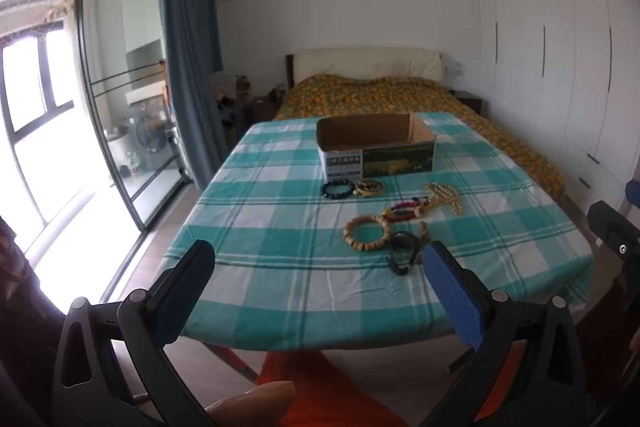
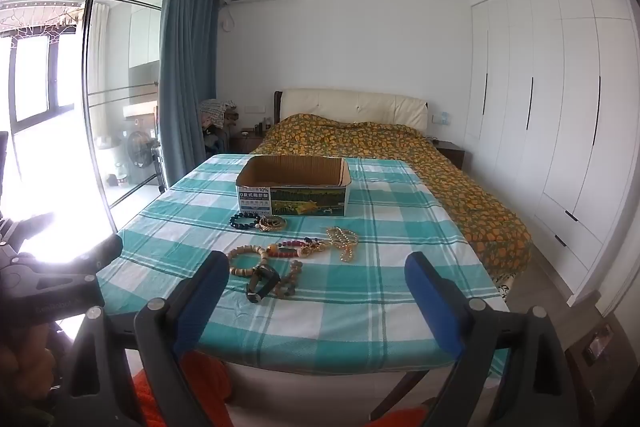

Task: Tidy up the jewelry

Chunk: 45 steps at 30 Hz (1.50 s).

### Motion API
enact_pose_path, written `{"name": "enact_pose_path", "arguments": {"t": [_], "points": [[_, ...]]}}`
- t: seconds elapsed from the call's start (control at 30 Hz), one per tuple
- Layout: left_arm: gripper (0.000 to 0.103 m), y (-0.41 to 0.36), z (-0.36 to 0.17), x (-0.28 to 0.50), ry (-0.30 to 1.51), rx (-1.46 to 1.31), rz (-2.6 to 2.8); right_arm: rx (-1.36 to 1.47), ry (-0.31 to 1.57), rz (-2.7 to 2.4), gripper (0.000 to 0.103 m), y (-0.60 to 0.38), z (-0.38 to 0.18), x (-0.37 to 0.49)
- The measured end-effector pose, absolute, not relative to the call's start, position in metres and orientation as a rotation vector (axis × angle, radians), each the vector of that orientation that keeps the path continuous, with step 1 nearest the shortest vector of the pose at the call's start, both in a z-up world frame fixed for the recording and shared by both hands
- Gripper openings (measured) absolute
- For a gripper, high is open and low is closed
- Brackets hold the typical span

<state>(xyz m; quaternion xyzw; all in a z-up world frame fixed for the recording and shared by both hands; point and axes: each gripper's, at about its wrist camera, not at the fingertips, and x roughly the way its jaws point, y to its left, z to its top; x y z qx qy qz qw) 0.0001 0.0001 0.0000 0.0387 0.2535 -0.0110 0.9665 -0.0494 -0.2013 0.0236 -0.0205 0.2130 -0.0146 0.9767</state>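
Both grippers hang off the near edge of the tabletop (image 2: 360, 307), jaws spread wide and empty: left gripper (image 1: 320, 291), right gripper (image 2: 316, 303). Black wristband (image 2: 262, 281) lies closest to the near edge, ahead of both. Wooden bead bracelet (image 2: 246, 261) touches it. Gold necklace (image 2: 344, 245) lies toward the centre. Cardboard box (image 2: 294, 193) sits near the far edge, open-topped.

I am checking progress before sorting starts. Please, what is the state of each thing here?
Cardboard box: open, looks empty.
Black bead bracelet: on the cloth, outside the box.
Gold bead necklace: on the cloth, heaped.
Black watch: on the cloth, nearest.
Left tongs: open, empty.
Right tongs: open, empty.
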Motion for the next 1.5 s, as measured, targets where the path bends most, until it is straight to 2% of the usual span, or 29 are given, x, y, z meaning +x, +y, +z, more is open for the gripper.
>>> {"name": "enact_pose_path", "arguments": {"t": [1.5], "points": [[0.103, 0.001, -0.012, -0.004, 0.521, 0.077, -0.027, -0.044, 0.429, -0.029, 0.091, -0.2, 0.023, -0.05]]}}
